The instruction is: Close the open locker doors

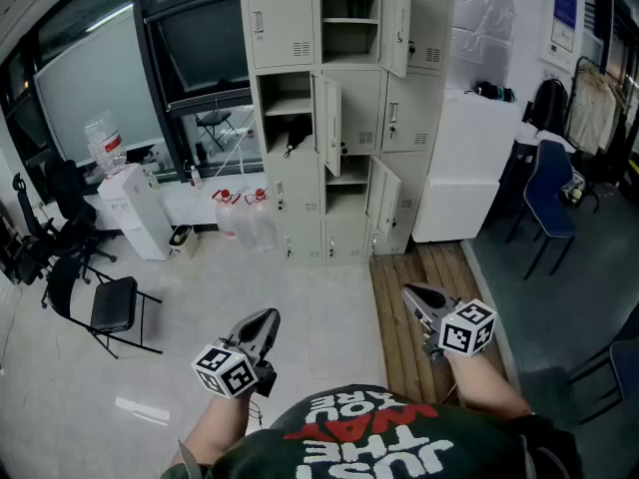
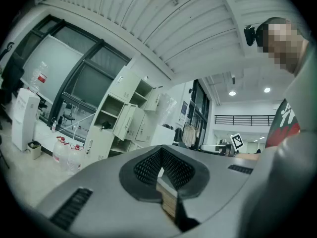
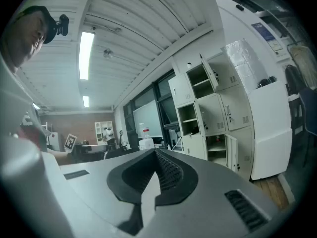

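Fingers of the left gripper (image 2: 159, 152): pressed together at the tips, nothing between them, touching nothing. Fingers of the right gripper (image 3: 152, 153): likewise pressed together, empty and touching nothing. Each gripper is held roughly level in a hand and points towards the locker cabinet (image 1: 339, 118), well apart from it.

Locker cabinet, three columns by three rows, stands against the far wall. Three doors stand open:
- top-middle door (image 1: 395, 23), swung out to the right of its compartment;
- middle-left door (image 1: 327, 123), swung out to the right of its compartment, in which a dark item sits, too small to identify;
- bottom-middle door (image 1: 382, 198), swung out to the right of its compartment.

The remaining doors of the cabinet are shut.

Surroundings, relative to the cabinet: two water jugs (image 1: 245, 218) on the floor just beside its lower left corner; a white unit (image 1: 469, 163) against its right side; a wooden floor strip (image 1: 419, 307) running forward from its base, below the right gripper.
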`<state>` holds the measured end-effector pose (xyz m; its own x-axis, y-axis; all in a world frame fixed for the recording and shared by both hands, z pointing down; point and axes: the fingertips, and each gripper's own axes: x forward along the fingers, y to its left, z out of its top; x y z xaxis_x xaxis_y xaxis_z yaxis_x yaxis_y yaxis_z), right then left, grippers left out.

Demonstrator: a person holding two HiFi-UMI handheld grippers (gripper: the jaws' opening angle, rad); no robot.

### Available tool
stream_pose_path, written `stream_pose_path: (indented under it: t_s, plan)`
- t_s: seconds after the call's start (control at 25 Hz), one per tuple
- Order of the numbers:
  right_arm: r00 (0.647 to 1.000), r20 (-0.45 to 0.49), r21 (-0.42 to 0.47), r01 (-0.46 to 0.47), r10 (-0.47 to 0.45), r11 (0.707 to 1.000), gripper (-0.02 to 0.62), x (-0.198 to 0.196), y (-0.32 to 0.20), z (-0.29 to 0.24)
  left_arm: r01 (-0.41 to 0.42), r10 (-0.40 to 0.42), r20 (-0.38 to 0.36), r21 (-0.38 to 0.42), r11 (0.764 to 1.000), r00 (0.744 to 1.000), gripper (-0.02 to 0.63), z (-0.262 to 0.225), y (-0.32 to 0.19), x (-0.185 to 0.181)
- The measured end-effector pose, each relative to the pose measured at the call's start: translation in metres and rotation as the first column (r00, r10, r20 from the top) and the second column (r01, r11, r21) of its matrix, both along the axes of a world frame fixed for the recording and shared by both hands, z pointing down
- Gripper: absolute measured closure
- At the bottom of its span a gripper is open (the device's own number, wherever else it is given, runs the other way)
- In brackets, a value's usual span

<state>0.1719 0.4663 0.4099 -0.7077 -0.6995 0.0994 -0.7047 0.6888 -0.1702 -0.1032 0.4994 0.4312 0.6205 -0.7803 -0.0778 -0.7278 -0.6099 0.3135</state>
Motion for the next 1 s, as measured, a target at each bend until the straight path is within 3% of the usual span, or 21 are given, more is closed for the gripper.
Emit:
stream_pose_path:
  t_s: [0.6,1.0]
  plan:
    - [1.000,0.013,0.006,-0.016,0.016,1.000,0.560,0.014,-0.009,-0.007,-0.008,0.008,-0.009,0.004,1.000,1.000,0.598,-0.006,-0.013,0.013]
    - [1.000,-0.029,0.054,0.014,-0.013,0.998,0.560,0.053,-0.033,-0.042,-0.007,0.008,-0.035,0.051,0.999,0.999,0.598,-0.039,-0.038,0.072]
